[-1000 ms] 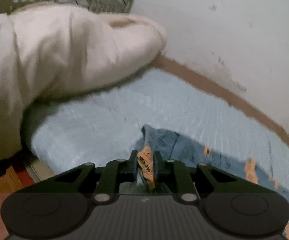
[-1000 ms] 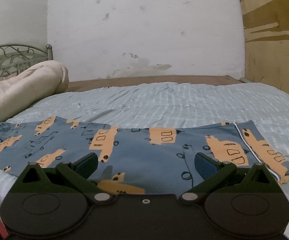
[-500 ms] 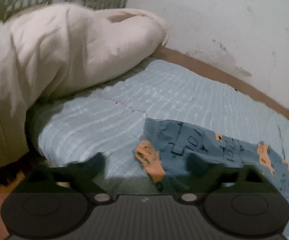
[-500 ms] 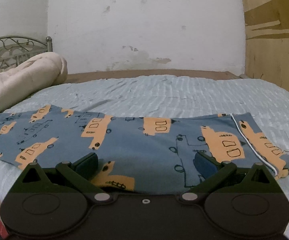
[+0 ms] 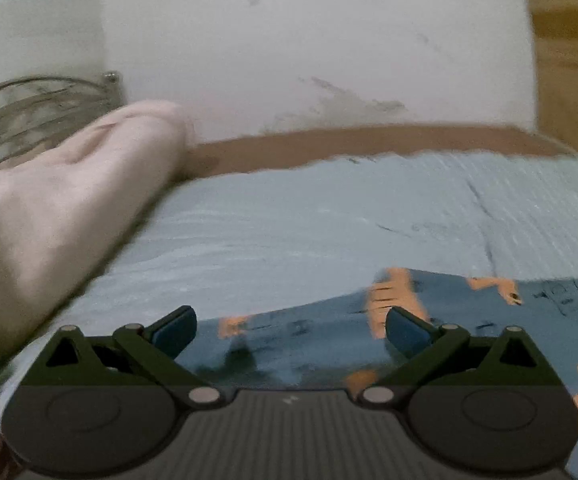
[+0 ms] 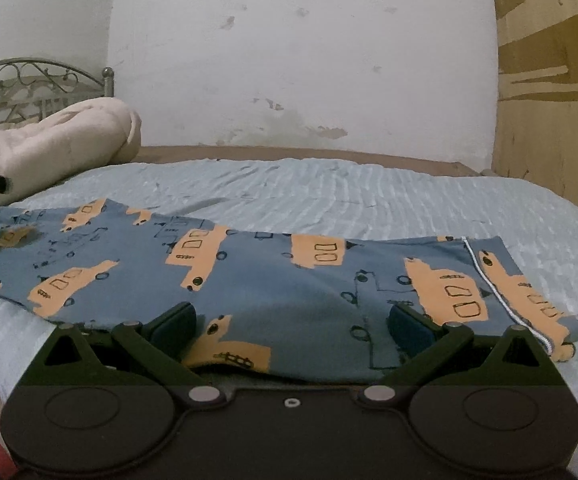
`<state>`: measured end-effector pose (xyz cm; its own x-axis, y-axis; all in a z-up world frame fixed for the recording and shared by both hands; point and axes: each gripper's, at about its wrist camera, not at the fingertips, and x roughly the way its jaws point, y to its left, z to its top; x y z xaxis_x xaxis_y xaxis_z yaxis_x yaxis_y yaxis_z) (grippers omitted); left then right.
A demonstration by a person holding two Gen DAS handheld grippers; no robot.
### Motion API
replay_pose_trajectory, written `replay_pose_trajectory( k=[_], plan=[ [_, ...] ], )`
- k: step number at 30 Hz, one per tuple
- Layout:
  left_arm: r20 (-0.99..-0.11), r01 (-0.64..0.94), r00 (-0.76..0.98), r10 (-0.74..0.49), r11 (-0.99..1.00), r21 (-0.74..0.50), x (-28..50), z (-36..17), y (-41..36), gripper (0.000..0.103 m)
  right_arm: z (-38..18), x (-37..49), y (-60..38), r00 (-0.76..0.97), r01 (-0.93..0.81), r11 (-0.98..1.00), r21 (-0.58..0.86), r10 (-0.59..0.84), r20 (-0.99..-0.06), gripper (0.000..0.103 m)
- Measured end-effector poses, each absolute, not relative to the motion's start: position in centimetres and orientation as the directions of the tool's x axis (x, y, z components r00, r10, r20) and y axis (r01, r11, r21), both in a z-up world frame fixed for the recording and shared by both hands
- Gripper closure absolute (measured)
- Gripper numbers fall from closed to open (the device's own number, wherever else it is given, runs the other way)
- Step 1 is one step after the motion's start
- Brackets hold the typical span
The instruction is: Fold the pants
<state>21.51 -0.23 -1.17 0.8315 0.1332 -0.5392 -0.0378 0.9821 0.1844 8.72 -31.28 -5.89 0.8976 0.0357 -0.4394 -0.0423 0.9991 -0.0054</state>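
Observation:
Blue pants [image 6: 249, 276] printed with orange trucks lie flat across the light blue bed sheet [image 6: 329, 192], waistband to the right. My right gripper [image 6: 291, 326] is open, low over their near edge, with cloth between the pads but not pinched. In the blurred left wrist view the leg end of the pants [image 5: 309, 336] lies on the sheet. My left gripper [image 5: 289, 330] hovers over it, jaws opening wide, the pads not pressing the fabric under them.
A rolled cream blanket [image 6: 57, 140] lies at the left end of the bed, also the blanket [image 5: 49, 208] in the left view. Behind it stands a metal headboard [image 6: 29, 80]. A wooden panel [image 6: 549, 100] rises at the right; the stained wall runs behind.
The left gripper let go of the pant leg end, spread its jaws wide, rolled level and swung right along the pants. The right gripper has hardly moved.

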Motion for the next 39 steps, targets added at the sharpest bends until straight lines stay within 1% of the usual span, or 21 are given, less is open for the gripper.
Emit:
replay_pose_trajectory(
  k=[4,6,9,13,16,19,23,25,29,31,32,33,37,39],
  plan=[
    [-0.621,0.007,0.768,0.156,0.967,0.253,27.3,-3.0,-3.6,0.001,-5.4,8.0,-33.1,0.903,-0.004,1.000,-0.015,-0.003,-0.429,0.001],
    [-0.642,-0.003,0.741,0.194,0.958,0.286,29.8,-3.9,-4.6,0.002,-5.0,7.1,-34.5,0.912,0.018,1.000,0.003,-0.015,-0.410,0.001],
    [-0.638,-0.037,0.732,0.239,0.949,0.313,32.3,-4.5,-4.9,0.001,-4.5,5.7,-36.4,0.916,0.090,0.996,-0.022,-0.092,-0.391,0.001],
    [-0.643,-0.084,0.723,0.252,0.956,0.280,33.4,-4.9,-4.5,0.001,-4.3,4.1,-39.1,0.910,0.175,0.984,-0.019,-0.169,-0.378,0.001],
    [-0.618,-0.111,0.746,0.248,0.961,0.252,32.2,-4.1,-4.1,0.001,-4.4,3.3,-40.5,0.903,0.233,0.972,0.005,-0.214,-0.373,0.001],
    [-0.584,-0.126,0.775,0.240,0.965,0.230,30.1,-2.8,-4.9,0.001,-4.3,2.7,-41.3,0.906,0.255,0.966,0.042,-0.223,-0.361,0.001],
    [-0.574,-0.081,0.800,0.173,0.980,0.184,26.1,-1.7,-7.2,0.001,-3.8,2.5,-41.7,0.908,0.242,0.963,0.116,-0.182,-0.378,0.001],
    [-0.565,-0.032,0.818,0.103,0.991,0.133,23.9,-1.3,-8.6,0.001,-3.3,2.7,-42.0,0.912,0.202,0.961,0.188,-0.115,-0.393,0.001],
    [-0.573,0.111,0.815,-0.089,0.994,0.003,20.0,-1.3,-11.6,0.001,-2.5,3.3,-42.9,0.879,0.173,0.915,0.365,0.024,-0.477,0.002],
    [-0.580,0.203,0.794,-0.180,0.979,-0.026,18.8,-1.6,-13.4,0.001,-2.3,3.6,-43.1,0.868,0.168,0.892,0.420,0.068,-0.492,0.006],
    [-0.579,0.237,0.787,-0.212,0.971,-0.034,18.4,-1.8,-14.1,0.001,-2.1,3.8,-43.1,0.863,0.168,0.889,0.427,0.077,-0.500,0.009],
    [-0.577,0.269,0.781,-0.239,0.962,-0.035,18.0,-2.1,-15.0,0.001,-2.0,4.1,-43.0,0.858,0.170,0.890,0.424,0.077,-0.507,0.009],
    [-0.591,0.334,0.760,-0.268,0.943,0.002,17.3,-3.4,-17.8,0.001,-3.0,4.7,-43.2,0.828,0.238,0.860,0.451,0.062,-0.557,0.014],
    [-0.612,0.325,0.758,-0.226,0.944,0.054,17.2,-4.2,-18.7,0.001,-3.9,5.1,-43.5,0.819,0.276,0.845,0.458,0.043,-0.572,0.019]
  ],
)
